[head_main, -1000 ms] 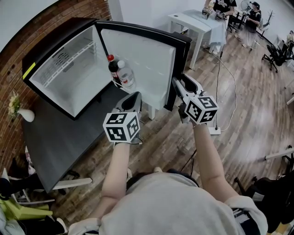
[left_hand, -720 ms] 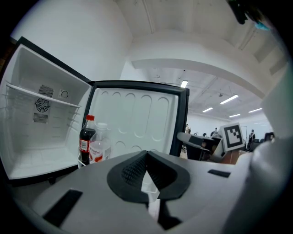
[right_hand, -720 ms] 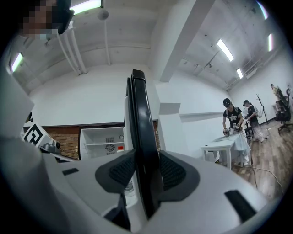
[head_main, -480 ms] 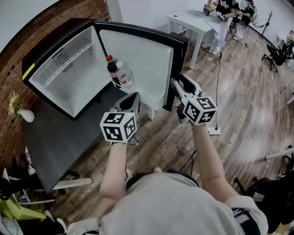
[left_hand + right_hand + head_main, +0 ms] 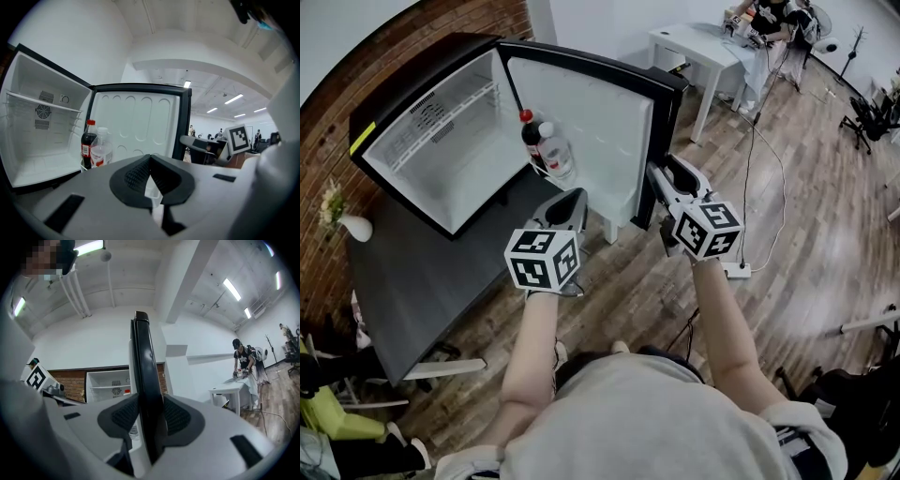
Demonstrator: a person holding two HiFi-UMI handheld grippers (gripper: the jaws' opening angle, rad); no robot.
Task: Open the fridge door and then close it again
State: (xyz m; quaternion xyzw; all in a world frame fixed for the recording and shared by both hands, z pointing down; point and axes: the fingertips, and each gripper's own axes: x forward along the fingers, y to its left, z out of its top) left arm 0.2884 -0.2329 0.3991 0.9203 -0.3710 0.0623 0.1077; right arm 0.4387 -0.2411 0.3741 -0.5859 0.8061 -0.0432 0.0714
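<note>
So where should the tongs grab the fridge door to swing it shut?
The thin free edge of the fridge door, coming at it edge-on from the room side. That slim upright edge fits between two jaws, and the right tongs pinch it there.

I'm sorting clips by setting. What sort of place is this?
Probably an open office or lab, not a home: the fridge sits on a table, people work at a white desk, and office chairs stand beyond.
</note>
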